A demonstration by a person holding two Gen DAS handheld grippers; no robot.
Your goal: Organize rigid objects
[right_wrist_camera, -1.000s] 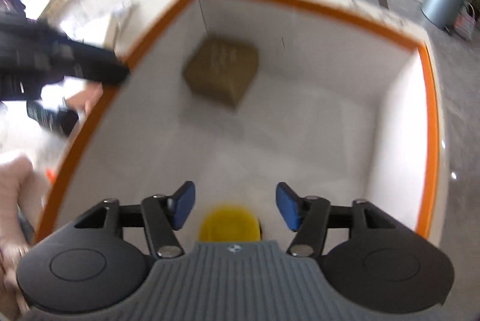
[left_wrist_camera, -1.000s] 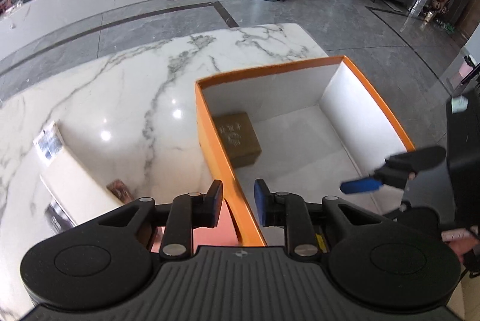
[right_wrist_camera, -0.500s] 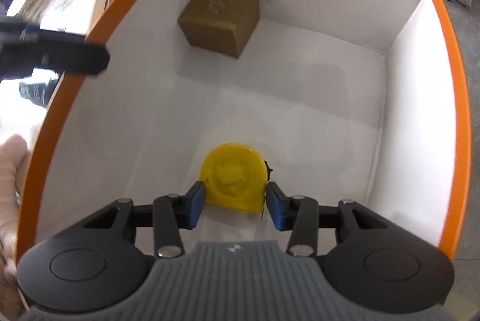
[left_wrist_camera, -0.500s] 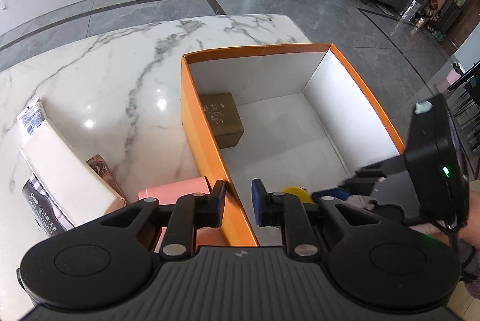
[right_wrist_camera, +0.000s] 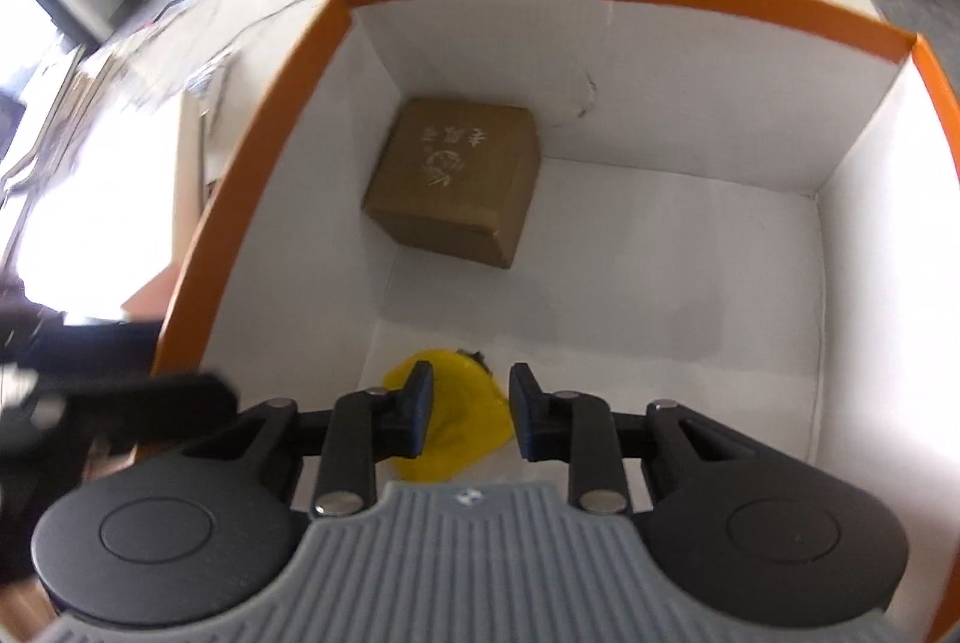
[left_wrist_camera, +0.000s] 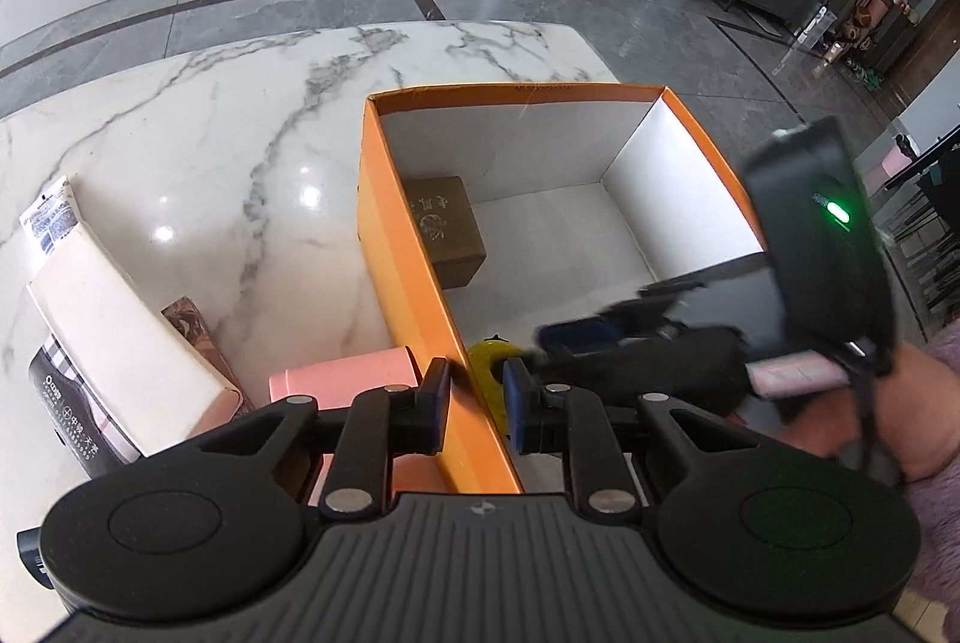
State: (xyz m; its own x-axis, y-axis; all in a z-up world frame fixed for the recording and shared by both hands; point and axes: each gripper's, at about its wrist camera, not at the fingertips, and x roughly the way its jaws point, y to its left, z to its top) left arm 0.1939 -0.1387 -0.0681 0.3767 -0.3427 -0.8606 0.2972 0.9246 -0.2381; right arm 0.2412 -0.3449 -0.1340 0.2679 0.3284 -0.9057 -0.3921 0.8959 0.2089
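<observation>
An orange box (left_wrist_camera: pixel 420 277) with white inside stands on the marble table; it also shows in the right wrist view (right_wrist_camera: pixel 252 199). A brown box (right_wrist_camera: pixel 453 178) lies in its far left corner, seen too in the left wrist view (left_wrist_camera: pixel 447 229). A yellow tape measure (right_wrist_camera: pixel 462 421) lies on the box floor at the near left, below my right gripper (right_wrist_camera: pixel 467 418), whose jaws stand apart and clear of it. My left gripper (left_wrist_camera: pixel 476 403) hovers over the box's left wall with a narrow gap, holding nothing. A pink box (left_wrist_camera: pixel 342 382) lies just left of it.
On the table left of the orange box lie a long white carton (left_wrist_camera: pixel 114 331), a dark packet (left_wrist_camera: pixel 66 421) and a small brown patterned item (left_wrist_camera: pixel 192 325). The person's hand and right gripper body (left_wrist_camera: pixel 816 247) are over the box's right side.
My right gripper has let go of the yellow tape measure, lifted and drawn back; the tape measure now lies in the box. My left gripper has pulled back slightly.
</observation>
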